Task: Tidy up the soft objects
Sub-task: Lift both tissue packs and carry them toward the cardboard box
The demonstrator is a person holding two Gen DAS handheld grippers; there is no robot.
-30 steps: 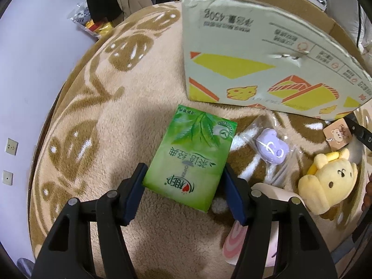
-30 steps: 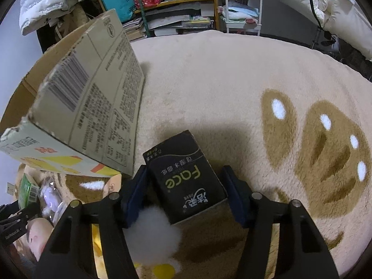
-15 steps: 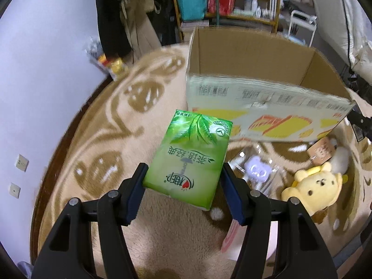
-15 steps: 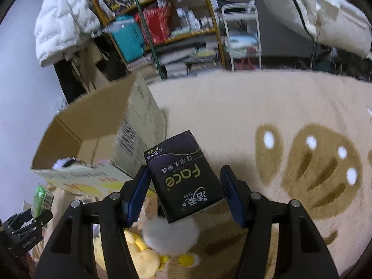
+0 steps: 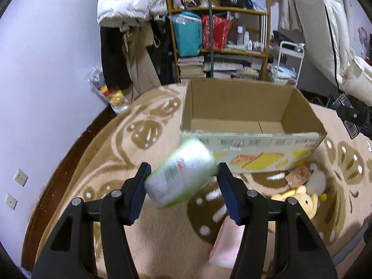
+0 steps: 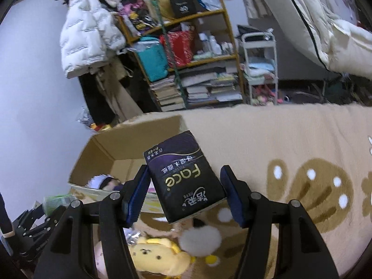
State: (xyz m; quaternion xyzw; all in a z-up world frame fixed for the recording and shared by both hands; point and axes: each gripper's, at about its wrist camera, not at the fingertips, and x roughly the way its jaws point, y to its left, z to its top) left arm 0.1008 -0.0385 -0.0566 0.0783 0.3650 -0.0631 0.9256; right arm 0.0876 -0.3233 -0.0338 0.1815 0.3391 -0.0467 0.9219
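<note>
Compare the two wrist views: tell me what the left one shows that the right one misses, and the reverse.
Only the left wrist view shows the left gripper clamped on the blurred green tissue pack, the pink item on the rug, and the box's bare floor.

Only the right wrist view shows the right gripper holding the black Face tissue pack and a dark-haired doll inside the box.

Both show the cardboard box, the yellow plush, and the bookshelf.
</note>
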